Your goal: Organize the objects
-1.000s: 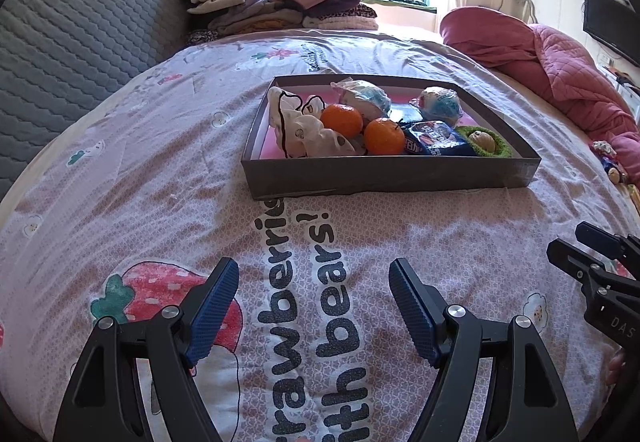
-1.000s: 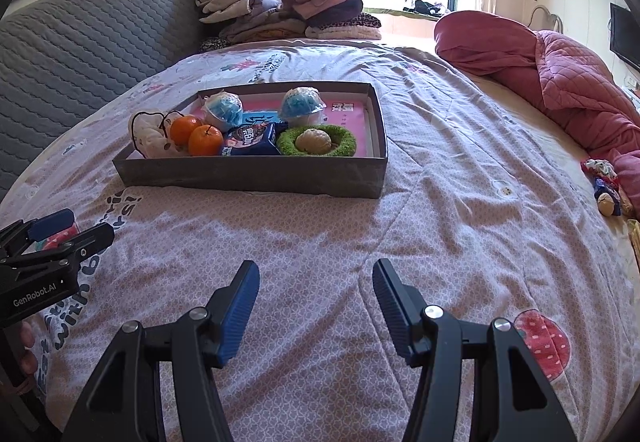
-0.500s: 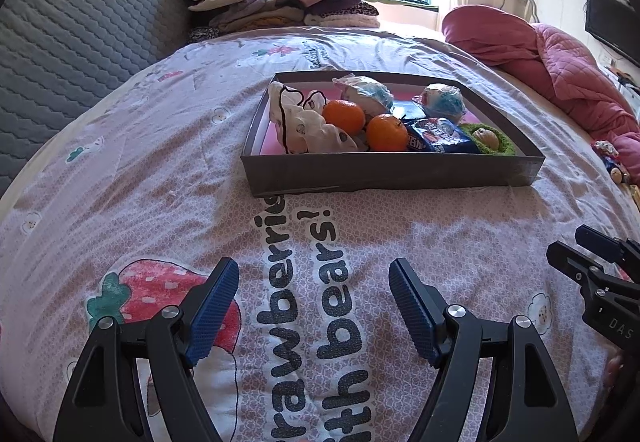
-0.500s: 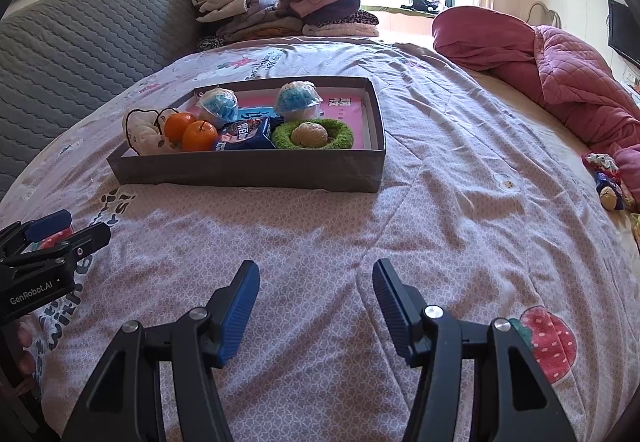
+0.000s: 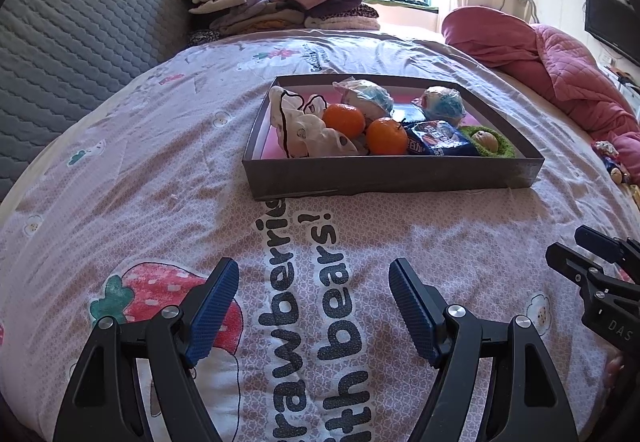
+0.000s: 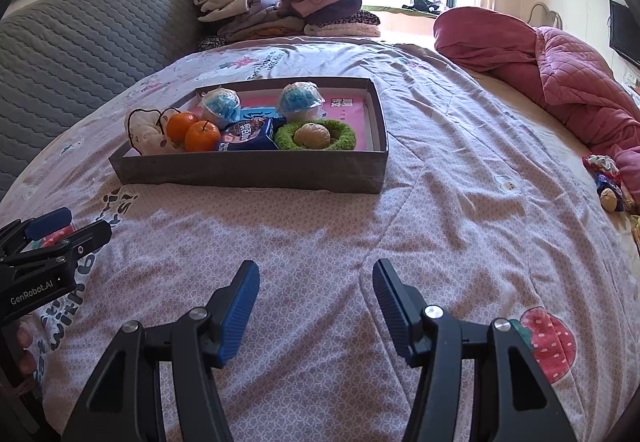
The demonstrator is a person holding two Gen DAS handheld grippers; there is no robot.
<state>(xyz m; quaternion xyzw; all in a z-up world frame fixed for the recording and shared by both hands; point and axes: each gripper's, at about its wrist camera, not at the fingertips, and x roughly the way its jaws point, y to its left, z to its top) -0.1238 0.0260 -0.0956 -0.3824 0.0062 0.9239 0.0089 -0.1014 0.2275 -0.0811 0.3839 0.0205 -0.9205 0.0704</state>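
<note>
Both tongs, left gripper (image 5: 312,306) and right gripper (image 6: 316,306), hang spread wide with nothing in them, low over the bedspread (image 6: 440,170). Since a second ago I've only crept nearer the box (image 5: 392,172). Everything sits inside it: cloth (image 5: 304,130), snack pack (image 5: 436,138), two oranges (image 5: 386,136). Sorted or about to be unpacked, can't say.

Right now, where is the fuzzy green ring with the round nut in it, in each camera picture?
Left wrist view: the green ring sits at the box's near right corner, partly hidden behind the front wall.
Right wrist view: the green ring lies right of centre in the box, fully visible, the nut inside it.
Shared landmark: the blue snack packet lies just left of the ring in both.
</note>
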